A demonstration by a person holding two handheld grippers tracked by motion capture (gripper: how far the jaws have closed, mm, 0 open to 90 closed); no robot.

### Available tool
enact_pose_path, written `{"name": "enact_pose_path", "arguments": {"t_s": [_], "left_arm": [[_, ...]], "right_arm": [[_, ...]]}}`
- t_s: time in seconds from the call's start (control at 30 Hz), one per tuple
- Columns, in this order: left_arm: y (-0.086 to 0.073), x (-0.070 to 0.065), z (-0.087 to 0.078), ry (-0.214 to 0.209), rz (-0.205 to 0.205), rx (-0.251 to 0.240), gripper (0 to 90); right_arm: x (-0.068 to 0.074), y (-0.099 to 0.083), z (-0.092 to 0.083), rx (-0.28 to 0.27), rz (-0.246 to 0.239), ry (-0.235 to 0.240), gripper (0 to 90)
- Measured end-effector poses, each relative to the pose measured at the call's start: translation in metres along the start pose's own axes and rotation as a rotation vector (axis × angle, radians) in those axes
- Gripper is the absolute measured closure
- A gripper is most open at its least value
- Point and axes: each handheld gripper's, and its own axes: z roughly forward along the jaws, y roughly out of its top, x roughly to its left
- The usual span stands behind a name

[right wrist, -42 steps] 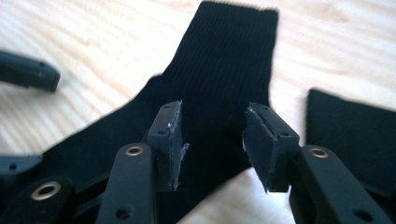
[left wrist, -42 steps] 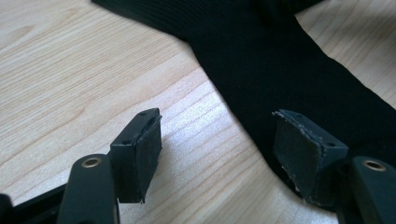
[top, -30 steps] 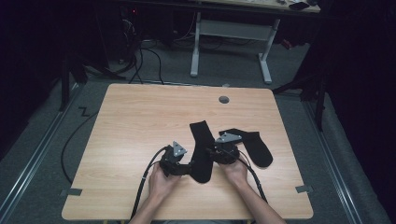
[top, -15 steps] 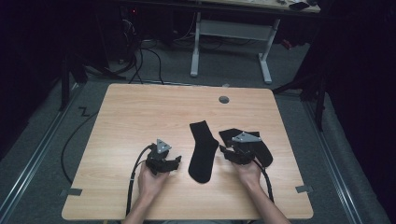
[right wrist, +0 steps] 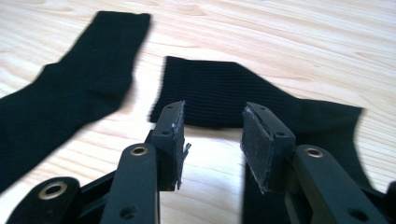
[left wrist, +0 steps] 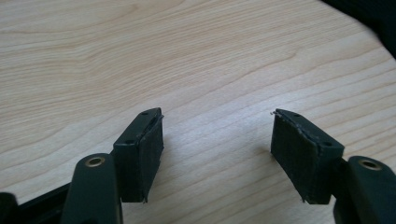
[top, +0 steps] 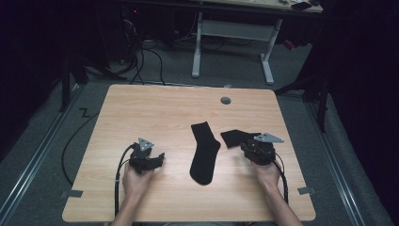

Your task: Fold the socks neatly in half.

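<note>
I am looking down at two black socks lying on the wooden counter (top: 141,113), with one tool in each of my hands. The left tool (top: 159,159) is hovering over bare wood at the near left, its jaws standing wide apart with nothing between them (the left gripper view is showing only grain between the pads (left wrist: 144,154)). The straight sock (top: 205,153) is lying flat near the middle of the counter, toe toward me and cuff away, just to the right of the left tool but not touching it.

The right tool (top: 248,147) is sitting at the near right, directly over the second sock (top: 233,138), which is partly hidden under it in the high view. In the right gripper view, the second sock (right wrist: 219,95) is lying just ahead of the right tool (right wrist: 212,140), its ribbed cuff stretching across the gap between the jaws and its body running off to the right beneath one of them. These jaws have just been closing but are not together; the pads are not pressing on the fabric, and bare wood is showing between them. The straight sock (right wrist: 70,98) is lying to the left in that view, apart from the other.

Counting: two socks, two tools, one counter.
</note>
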Motion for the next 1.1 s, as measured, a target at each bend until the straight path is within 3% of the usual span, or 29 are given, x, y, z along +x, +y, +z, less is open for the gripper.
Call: {"name": "enact_pose_path", "arguments": {"t_s": [0.17, 0.57, 0.77, 0.9, 1.1], "left_arm": [[-0.002, 0.0, 0.0, 0.019, 0.02, -0.004, 33.9], [-0.002, 0.0, 0.0, 0.019, 0.02, -0.001, 32.1], [-0.002, 0.0, 0.0, 0.021, 0.018, -0.001, 31.9], [-0.002, 0.0, 0.0, 0.022, 0.016, -0.002, 31.8], [-0.002, -0.001, 0.0, 0.023, 0.016, -0.002, 31.8]], "right_arm": [[-0.014, 0.003, -0.004, -0.017, 0.045, -0.03, 60.1], [-0.025, 0.007, 0.013, 0.039, 0.012, -0.088, 58.0], [-0.033, 0.008, 0.029, 0.047, 0.03, -0.081, 53.3], [-0.038, 0.003, 0.039, 0.09, 0.041, -0.09, 52.4], [-0.042, 0.0, 0.042, 0.107, 0.062, -0.077, 54.9]]}}
